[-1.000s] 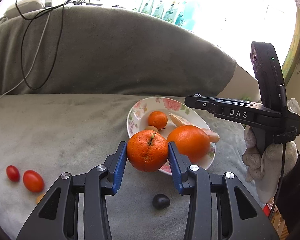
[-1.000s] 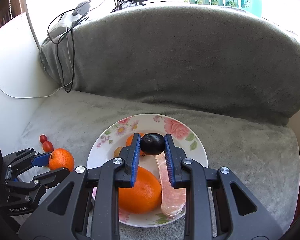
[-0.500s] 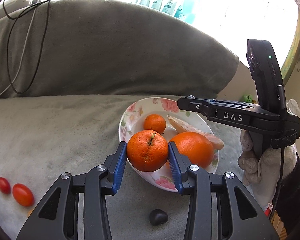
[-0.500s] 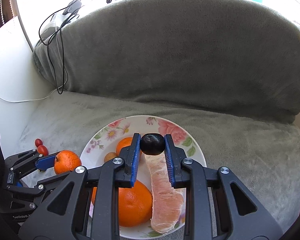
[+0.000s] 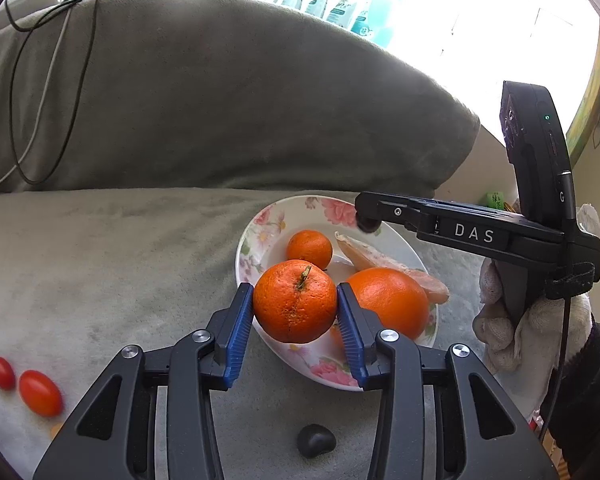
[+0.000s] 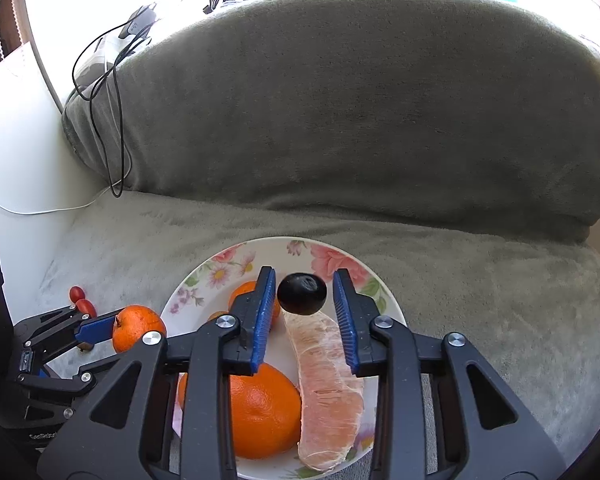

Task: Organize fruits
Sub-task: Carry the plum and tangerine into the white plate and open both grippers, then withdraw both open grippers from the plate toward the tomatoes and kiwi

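Note:
My left gripper (image 5: 294,292) is shut on a stemmed mandarin (image 5: 295,304), held over the near rim of the flowered plate (image 5: 256,220). On the plate lie a large orange (image 5: 388,302), a small mandarin (image 5: 310,248) and a peeled citrus segment (image 6: 326,376). My right gripper (image 6: 303,276) hangs over the plate (image 6: 204,280) with its jaws opening. A dark round fruit (image 6: 302,294) sits between them, with a gap to each pad. The left wrist view shows the right gripper (image 5: 368,216) from the side, in a gloved hand (image 5: 512,332).
Two cherry tomatoes (image 5: 40,392) lie on the grey cushion at the left. Another dark fruit (image 5: 316,440) rests on the cushion under the left gripper. The padded backrest (image 6: 360,120) rises behind the plate, with cables (image 6: 116,128) draped over its left end.
The right gripper's jaws have parted from the dark fruit they were pinching. The left gripper has carried the mandarin a little closer, over the plate's rim.

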{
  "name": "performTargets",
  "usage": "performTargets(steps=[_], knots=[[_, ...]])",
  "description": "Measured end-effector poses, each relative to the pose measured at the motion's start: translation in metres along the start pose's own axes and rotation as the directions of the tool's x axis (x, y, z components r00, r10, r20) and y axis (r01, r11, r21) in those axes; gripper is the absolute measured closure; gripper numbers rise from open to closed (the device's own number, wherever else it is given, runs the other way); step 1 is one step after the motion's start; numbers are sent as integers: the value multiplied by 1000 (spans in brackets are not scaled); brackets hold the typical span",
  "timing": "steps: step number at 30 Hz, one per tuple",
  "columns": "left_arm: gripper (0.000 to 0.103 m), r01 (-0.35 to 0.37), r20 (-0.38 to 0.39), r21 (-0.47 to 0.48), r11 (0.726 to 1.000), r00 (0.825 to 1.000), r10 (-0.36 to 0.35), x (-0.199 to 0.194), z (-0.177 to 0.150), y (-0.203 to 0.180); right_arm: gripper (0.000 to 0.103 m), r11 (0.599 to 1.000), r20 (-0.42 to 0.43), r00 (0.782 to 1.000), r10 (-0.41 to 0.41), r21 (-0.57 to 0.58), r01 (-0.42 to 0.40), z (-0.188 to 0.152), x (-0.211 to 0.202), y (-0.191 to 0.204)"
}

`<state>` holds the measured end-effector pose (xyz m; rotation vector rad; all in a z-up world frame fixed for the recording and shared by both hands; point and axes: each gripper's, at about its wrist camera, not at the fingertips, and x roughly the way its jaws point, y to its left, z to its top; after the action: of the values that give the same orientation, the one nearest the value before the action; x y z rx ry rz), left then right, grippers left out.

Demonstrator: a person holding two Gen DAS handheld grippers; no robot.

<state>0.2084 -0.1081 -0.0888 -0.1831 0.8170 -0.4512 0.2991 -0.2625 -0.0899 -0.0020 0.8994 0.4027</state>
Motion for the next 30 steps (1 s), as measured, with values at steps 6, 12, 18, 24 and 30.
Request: performTargets(steps=[6,12,18,24,30], knots=[[37,11,19,13,1000,1000,-11,-4,3,-4,40,1000,23,1000,-7,-5,7,1,-5,0],[31,-7,27,31,999,1000,6,-7,3,-9,15,1000,48,999,-21,-2,21,2,-10,0],[21,-36,29,34,999,999,36,-12,2,-12,11,1000,54,998,-22,-5,22,2,-12,3],[21,-51,33,37,998,998,49,-20,0,-12,11,1000,66,998,-23,-9,24,3,-18,8],[21,-53,51,44,998,997,51,-31,-2,-13,11,1000,81,996,-23,-14,24,2,-29,14]])
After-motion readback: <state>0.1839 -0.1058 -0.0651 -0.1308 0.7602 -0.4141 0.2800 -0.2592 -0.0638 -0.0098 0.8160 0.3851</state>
